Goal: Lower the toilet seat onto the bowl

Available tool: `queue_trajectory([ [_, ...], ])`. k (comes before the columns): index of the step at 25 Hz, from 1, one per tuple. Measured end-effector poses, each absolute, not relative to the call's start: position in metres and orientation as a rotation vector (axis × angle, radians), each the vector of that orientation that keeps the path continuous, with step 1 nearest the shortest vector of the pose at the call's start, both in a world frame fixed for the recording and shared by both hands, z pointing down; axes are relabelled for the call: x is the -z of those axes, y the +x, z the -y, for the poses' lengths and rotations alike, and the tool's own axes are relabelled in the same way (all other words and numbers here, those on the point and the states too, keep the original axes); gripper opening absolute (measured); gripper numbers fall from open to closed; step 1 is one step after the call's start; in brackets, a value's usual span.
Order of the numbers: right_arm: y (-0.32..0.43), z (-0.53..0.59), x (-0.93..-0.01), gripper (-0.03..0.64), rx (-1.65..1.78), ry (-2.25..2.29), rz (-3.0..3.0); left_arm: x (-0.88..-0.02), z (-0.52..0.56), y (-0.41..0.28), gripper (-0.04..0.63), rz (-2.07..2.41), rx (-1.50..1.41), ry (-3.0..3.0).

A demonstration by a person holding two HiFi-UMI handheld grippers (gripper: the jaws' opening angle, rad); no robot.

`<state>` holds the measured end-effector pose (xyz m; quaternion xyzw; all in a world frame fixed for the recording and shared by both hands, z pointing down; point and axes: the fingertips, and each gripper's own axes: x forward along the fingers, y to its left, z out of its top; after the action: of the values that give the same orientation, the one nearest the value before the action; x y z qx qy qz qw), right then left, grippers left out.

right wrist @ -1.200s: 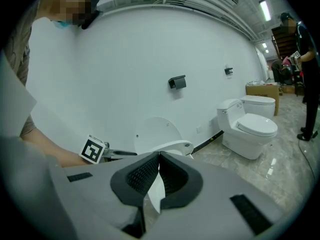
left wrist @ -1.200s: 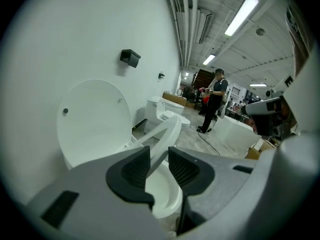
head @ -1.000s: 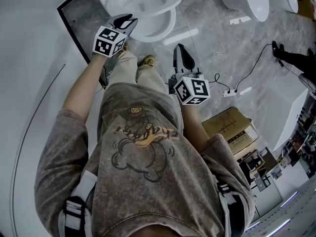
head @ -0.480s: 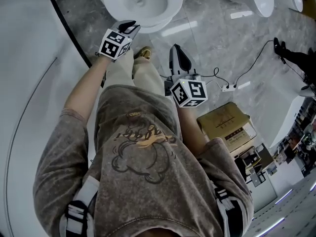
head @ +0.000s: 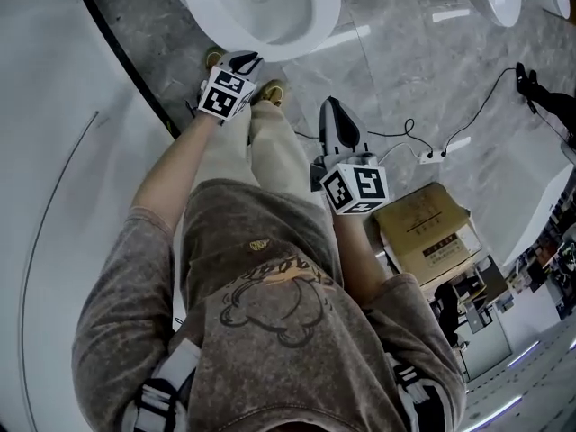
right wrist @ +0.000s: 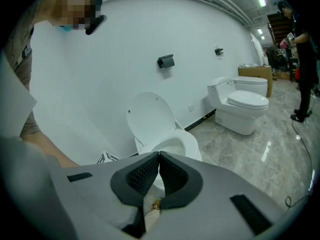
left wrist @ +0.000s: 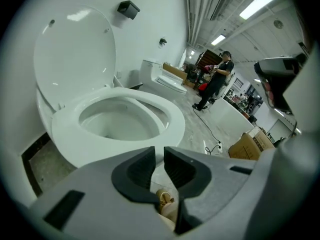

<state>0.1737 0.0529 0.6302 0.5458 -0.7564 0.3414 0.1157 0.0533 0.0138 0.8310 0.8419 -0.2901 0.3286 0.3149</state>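
The white toilet [head: 261,12] is at the top of the head view. In the left gripper view a wide white seat ring [left wrist: 172,121] lies flat on the bowl, and the lid [left wrist: 75,54] stands upright against the wall. My left gripper [head: 241,61] hangs just short of the bowl's front rim, apart from it. Its jaws [left wrist: 159,156] are closing with a narrow gap and nothing between them. My right gripper [head: 335,115] is held further back over the floor, with its jaws [right wrist: 159,156] shut and empty. From there I see the lid [right wrist: 150,116] and the seat ring [right wrist: 185,144].
A second toilet [right wrist: 240,104] stands to the right along the wall. A cardboard box [head: 423,232] and a power strip with a cable [head: 441,151] lie on the marble floor at right. A person in dark clothes [left wrist: 215,79] stands far off. The wearer's shoes [head: 270,93] are near the bowl.
The left gripper has drawn back from the bowl's front rim toward the person. The toilet has slid toward the top of the head view. The right gripper stays shut.
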Motion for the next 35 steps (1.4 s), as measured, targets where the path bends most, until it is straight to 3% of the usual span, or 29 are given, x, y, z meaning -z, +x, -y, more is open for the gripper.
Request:
queue_trajectory([
  [14,0.184,-0.073,-0.713,0.028,-1.111,1.632,2.12,-0.936,-0.023,0.049,0.02,0.798,-0.995,2.13],
  [22,0.194,-0.082,-0.717,0.028,-1.114,1.63,2.099,-0.944,-0.023,0.052,0.011,0.841,-0.945,2.085],
  [27,0.194,-0.066,-0.688,0.028,-1.061,1.639,2.151,-0.887,-0.004,0.06,0.011,0.841,-0.86,2.073],
  [35,0.183,-0.019,-0.574,0.028,-0.901,1.632,2.315,-0.676,0.06,0.052,0.011,0.942,-0.711,2.233],
])
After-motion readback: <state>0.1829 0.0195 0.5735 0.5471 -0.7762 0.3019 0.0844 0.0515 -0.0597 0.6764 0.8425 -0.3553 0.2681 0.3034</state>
